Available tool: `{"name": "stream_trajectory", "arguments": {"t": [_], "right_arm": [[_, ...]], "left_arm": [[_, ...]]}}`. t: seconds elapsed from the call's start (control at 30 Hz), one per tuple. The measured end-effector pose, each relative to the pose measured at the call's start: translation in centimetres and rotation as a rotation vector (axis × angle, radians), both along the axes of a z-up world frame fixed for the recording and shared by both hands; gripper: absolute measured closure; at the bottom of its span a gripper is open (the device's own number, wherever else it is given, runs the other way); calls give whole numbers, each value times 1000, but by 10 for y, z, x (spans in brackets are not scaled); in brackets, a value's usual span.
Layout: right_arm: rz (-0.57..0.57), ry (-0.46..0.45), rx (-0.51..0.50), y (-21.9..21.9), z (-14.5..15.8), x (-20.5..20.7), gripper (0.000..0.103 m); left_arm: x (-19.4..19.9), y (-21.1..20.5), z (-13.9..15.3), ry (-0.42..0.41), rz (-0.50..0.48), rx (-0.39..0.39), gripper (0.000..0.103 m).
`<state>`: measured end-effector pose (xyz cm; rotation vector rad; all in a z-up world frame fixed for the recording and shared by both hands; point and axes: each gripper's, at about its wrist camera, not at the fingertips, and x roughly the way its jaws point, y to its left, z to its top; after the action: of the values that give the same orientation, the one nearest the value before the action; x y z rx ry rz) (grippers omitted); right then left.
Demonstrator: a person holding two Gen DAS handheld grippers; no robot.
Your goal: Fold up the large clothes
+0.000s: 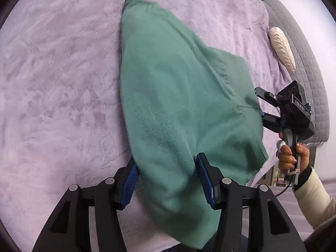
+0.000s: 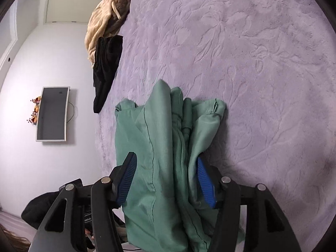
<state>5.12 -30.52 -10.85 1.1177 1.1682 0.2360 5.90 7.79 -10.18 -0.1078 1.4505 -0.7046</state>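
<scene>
A large green garment (image 1: 178,96) lies on the lilac bed cover (image 1: 58,88), stretched from the far end to the near edge. My left gripper (image 1: 168,180) is open, its blue pads on either side of the garment's near end, fabric between them. My right gripper (image 1: 259,101) shows at the right, open, its fingers at the garment's right edge, held by a hand. In the right wrist view the right gripper (image 2: 166,178) is open with bunched green cloth (image 2: 168,147) lying between its blue pads.
A grey quilted headboard (image 1: 304,67) and a cream pillow (image 1: 282,48) lie at the right. In the right wrist view a beige garment (image 2: 103,21) and a black garment (image 2: 105,69) lie at the bed's edge. A wall screen (image 2: 52,113) hangs beyond.
</scene>
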Motion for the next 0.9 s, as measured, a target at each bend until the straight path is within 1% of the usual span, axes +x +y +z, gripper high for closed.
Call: {"name": "stream_trajectory", "arguments": {"t": [0.07,0.13,0.17,0.23,0.27,0.33,0.4,0.43,0.47,0.53,0.57,0.63,0.7,0.77,0.9], "right_arm": [[36,19,-75,4,1,8,85],[45,13,-136,4,5,9,87],[40,20,-171,3,5,8,88],[27,48,-238,-2,-4,5,89],[14,69,-245,-6,-11,3,89],[-25,112,-217,-15,-31,-7,89],[-55,125,-186,-20,-41,-12,89],[-70,129,-171,-22,-42,-14,87],[-78,135,-164,-23,-41,-15,84],[-75,148,-170,-25,-33,-20,81],[-65,145,-181,-25,-26,-22,78],[-33,133,-209,-23,-10,-31,77],[13,112,-217,-16,6,-41,77],[59,97,-233,-6,21,-51,77],[121,70,-252,15,47,-72,77]], "left_arm": [[11,3,13,-65,25,10,48],[33,-1,21,-136,91,27,48],[47,1,22,-163,141,36,48],[65,-2,15,-193,189,66,48],[73,-5,8,-205,197,91,48],[81,-15,-7,-215,173,122,48],[79,-29,-16,-241,145,152,40],[77,-40,-19,-263,133,171,33],[74,-43,-21,-287,122,197,30],[71,-49,-22,-296,126,218,29],[69,-45,-19,-280,132,218,29],[64,-40,-12,-270,132,234,29],[52,-38,1,-293,118,270,29],[36,-36,14,-298,97,265,29],[-2,-32,28,-270,46,244,29]]}}
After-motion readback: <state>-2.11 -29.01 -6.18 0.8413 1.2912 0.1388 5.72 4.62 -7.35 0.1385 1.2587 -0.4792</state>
